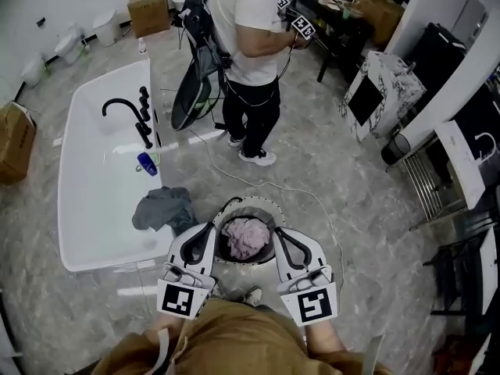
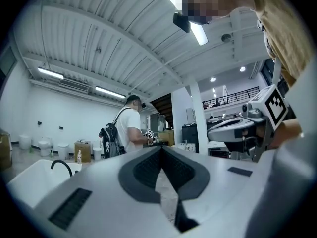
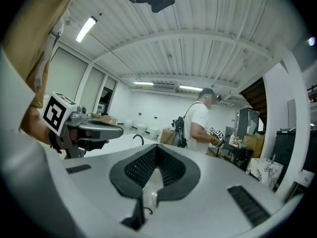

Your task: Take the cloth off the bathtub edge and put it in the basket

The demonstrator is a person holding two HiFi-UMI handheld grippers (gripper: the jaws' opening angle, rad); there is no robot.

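1. While we hold both grippers low in front of us, the left gripper (image 1: 201, 239) sits just left of the basket (image 1: 258, 203), and the right gripper (image 1: 289, 244) sits just right of it.
2. Our left jaws are pressed together at the tips and hold nothing.
3. Our right jaws are pressed together too, and they also hold nothing.
4. The grey cloth (image 1: 162, 208) lies bunched up on the edge of the white bathtub (image 1: 94, 194). It is at the end near us, a little left of the basket.
5. The basket stands on the floor (image 1: 328, 201) between the two grippers, and a pink cloth (image 1: 246, 237) lies inside it.
6. A black tap (image 1: 125, 109) curves over the bathtub, and a small blue thing (image 1: 147, 163) sits on the edge near it.
7. Another person (image 1: 248, 37) in a white shirt stands further off.
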